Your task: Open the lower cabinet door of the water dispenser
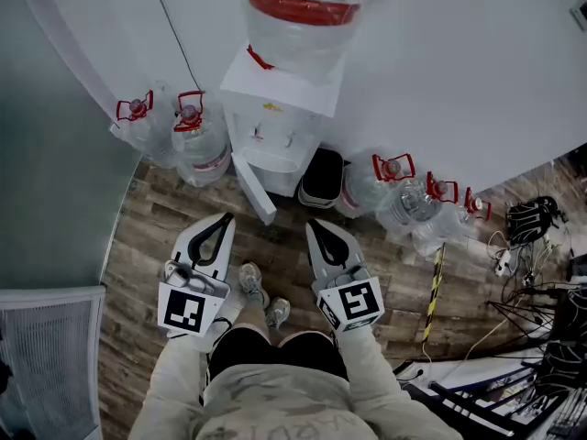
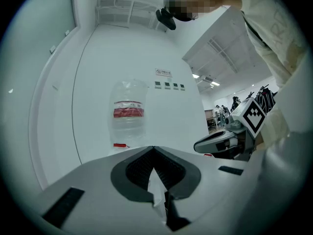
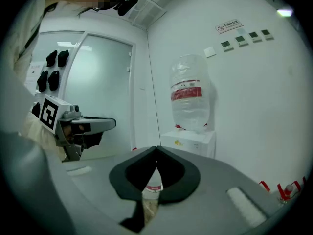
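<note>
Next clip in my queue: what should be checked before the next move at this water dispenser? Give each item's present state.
1. The lower cabinet door stands swung out from the water dispenser: ok, it appears open.
2. The left gripper has its jaws together with nothing between them: ok.
3. The right gripper has its jaws together with nothing between them: ok.
4. Both grippers are apart from the door: ok.
5. The big bottle sits upright on top of the dispenser: ok.
6. The inside of the cabinet is free of things: cannot tell, no view looks into it.
</note>
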`<action>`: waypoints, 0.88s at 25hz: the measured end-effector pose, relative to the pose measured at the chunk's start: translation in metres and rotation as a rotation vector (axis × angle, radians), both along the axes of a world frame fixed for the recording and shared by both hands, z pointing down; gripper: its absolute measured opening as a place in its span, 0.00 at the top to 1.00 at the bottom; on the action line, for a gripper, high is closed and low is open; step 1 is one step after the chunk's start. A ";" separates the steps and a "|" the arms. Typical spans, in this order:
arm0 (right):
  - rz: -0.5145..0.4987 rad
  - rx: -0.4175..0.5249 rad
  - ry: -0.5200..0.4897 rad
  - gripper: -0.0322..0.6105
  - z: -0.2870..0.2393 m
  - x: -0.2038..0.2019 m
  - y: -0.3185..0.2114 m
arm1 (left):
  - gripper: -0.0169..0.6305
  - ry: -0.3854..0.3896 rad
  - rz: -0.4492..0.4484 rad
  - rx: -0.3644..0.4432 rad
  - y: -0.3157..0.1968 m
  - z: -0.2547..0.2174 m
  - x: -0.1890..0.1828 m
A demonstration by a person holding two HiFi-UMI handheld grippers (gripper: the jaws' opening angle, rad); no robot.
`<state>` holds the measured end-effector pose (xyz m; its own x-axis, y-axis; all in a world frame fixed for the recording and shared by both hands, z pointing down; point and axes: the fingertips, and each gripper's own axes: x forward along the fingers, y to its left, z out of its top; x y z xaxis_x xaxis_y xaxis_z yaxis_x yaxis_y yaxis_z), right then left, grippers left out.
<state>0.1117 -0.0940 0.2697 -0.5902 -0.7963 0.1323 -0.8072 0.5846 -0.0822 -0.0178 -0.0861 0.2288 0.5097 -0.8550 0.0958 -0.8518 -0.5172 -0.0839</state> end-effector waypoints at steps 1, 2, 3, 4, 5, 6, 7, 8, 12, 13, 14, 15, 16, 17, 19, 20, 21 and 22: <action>0.000 0.007 0.002 0.94 -0.006 0.000 0.002 | 0.97 0.001 -0.003 0.003 0.002 -0.004 -0.001; -0.001 0.015 0.007 0.94 -0.012 0.000 0.003 | 0.97 0.003 -0.006 0.008 0.003 -0.008 -0.001; 0.000 0.024 0.012 0.94 -0.018 0.001 0.004 | 0.97 0.005 -0.008 0.015 0.004 -0.013 -0.002; 0.002 0.032 0.013 0.94 -0.023 0.001 0.005 | 0.97 0.006 -0.010 0.023 0.005 -0.017 -0.002; 0.007 0.037 0.007 0.94 -0.027 0.003 0.008 | 0.97 0.007 -0.012 0.030 0.007 -0.021 -0.002; 0.012 0.042 -0.001 0.94 -0.032 0.004 0.010 | 0.97 0.008 -0.013 0.037 0.009 -0.026 -0.002; 0.016 0.047 -0.008 0.94 -0.037 0.005 0.012 | 0.97 0.008 -0.013 0.045 0.010 -0.030 -0.001; 0.018 0.053 -0.012 0.94 -0.041 0.007 0.014 | 0.97 0.010 -0.013 0.052 0.012 -0.034 0.000; 0.016 0.082 -0.003 0.94 -0.059 0.010 0.023 | 0.97 0.020 -0.011 0.073 0.019 -0.049 0.004; 0.014 0.090 -0.003 0.94 -0.063 0.011 0.025 | 0.97 0.022 -0.011 0.079 0.021 -0.053 0.004; 0.014 0.097 -0.005 0.94 -0.067 0.011 0.027 | 0.97 0.023 -0.011 0.084 0.022 -0.057 0.005; 0.015 0.103 -0.007 0.94 -0.070 0.011 0.028 | 0.97 0.024 -0.011 0.089 0.024 -0.060 0.006; 0.015 0.107 -0.010 0.94 -0.072 0.012 0.029 | 0.97 0.025 -0.011 0.092 0.025 -0.062 0.007; 0.014 0.112 -0.011 0.94 -0.075 0.012 0.031 | 0.97 0.026 -0.011 0.095 0.026 -0.064 0.007; 0.011 0.121 -0.011 0.94 -0.079 0.013 0.032 | 0.97 0.026 -0.011 0.100 0.029 -0.067 0.009; 0.011 0.125 -0.016 0.94 -0.082 0.013 0.032 | 0.97 0.025 -0.011 0.104 0.029 -0.069 0.009; 0.011 0.128 -0.023 0.94 -0.084 0.014 0.032 | 0.97 0.024 -0.011 0.109 0.030 -0.071 0.010; 0.011 0.132 -0.027 0.94 -0.087 0.015 0.032 | 0.97 0.024 -0.011 0.113 0.030 -0.073 0.011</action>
<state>0.1262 -0.0621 0.1830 -0.5832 -0.8123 0.0099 -0.8122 0.5828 -0.0272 -0.0072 -0.0565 0.1557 0.5010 -0.8653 -0.0138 -0.8599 -0.4960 -0.1209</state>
